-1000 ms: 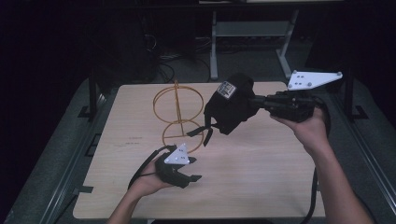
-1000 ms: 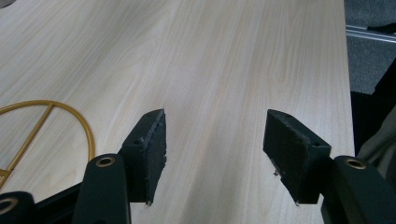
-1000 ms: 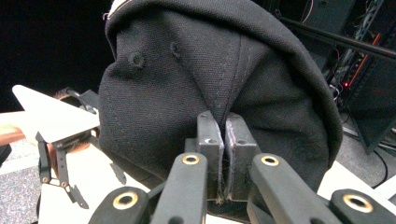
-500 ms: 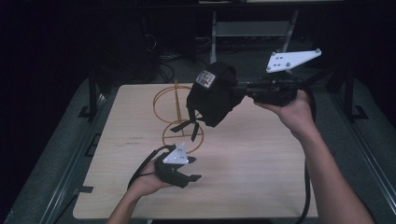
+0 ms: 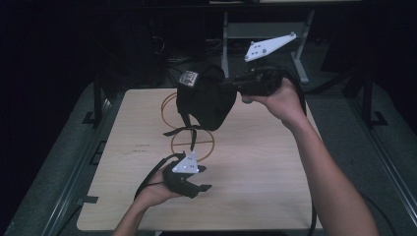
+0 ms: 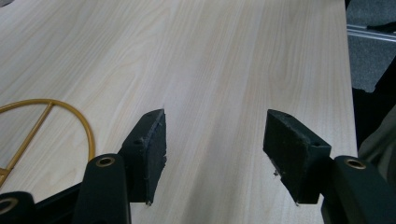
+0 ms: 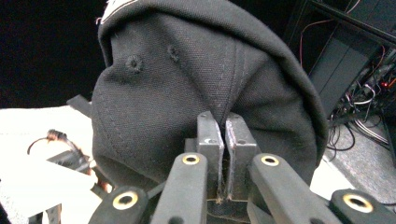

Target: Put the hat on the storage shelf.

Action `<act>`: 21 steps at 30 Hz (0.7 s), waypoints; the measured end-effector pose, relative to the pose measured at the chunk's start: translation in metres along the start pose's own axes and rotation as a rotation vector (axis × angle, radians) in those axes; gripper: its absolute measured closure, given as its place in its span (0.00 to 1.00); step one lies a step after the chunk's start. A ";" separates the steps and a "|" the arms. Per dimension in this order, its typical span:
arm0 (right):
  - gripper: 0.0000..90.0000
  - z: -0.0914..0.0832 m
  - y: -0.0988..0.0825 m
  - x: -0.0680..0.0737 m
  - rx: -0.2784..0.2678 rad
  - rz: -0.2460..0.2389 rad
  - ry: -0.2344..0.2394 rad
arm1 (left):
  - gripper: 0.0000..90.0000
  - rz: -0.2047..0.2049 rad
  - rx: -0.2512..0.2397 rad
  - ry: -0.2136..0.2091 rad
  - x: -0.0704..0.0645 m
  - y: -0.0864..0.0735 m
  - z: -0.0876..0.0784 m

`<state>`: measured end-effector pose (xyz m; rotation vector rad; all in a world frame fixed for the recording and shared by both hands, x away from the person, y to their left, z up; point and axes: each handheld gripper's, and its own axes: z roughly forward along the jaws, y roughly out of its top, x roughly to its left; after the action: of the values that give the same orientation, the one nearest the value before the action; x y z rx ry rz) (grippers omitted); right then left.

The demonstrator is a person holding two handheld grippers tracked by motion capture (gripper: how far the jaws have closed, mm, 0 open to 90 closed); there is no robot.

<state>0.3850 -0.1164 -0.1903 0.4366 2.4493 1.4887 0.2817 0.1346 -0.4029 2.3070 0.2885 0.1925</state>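
- Looking down from the high view, you are holding the black cap (image 5: 204, 101) up in the air with your right gripper (image 5: 231, 86), above the far part of the wooden table (image 5: 265, 187); compared with a second ago the cap is sitting further left and higher in the picture, over the gold wire stand (image 5: 192, 140).
- Your left gripper (image 5: 189, 179) is resting low at the near edge of the table, in the same spot as before, well apart from the cap.
- In the left gripper view, your jaws are standing moderately wide apart with nothing between them, pointing across bare pale wood; the stand's ring (image 6: 70, 121) is lying to their left.
- In the right gripper view, your jaws are pinching shut on a fold of the cap's (image 7: 187, 88) fabric.
- Around the table, dark floor, a metal frame (image 5: 268, 32) and cables (image 7: 369, 79) are showing in a dim room.
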 end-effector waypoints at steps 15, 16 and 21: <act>0.97 0.041 0.025 -0.016 0.006 0.034 -0.013 | 0.44 0.008 0.002 -0.009 -0.001 0.001 0.003; 0.97 0.043 0.025 -0.017 0.005 0.035 -0.015 | 0.44 0.009 0.001 -0.011 -0.002 0.001 0.003; 0.97 0.058 0.030 -0.021 0.008 0.040 -0.015 | 0.45 0.021 0.001 -0.016 -0.004 0.002 0.003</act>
<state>0.4285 -0.0635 -0.1883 0.4997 2.4495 1.4858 0.2793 0.1301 -0.4032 2.3125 0.2563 0.1842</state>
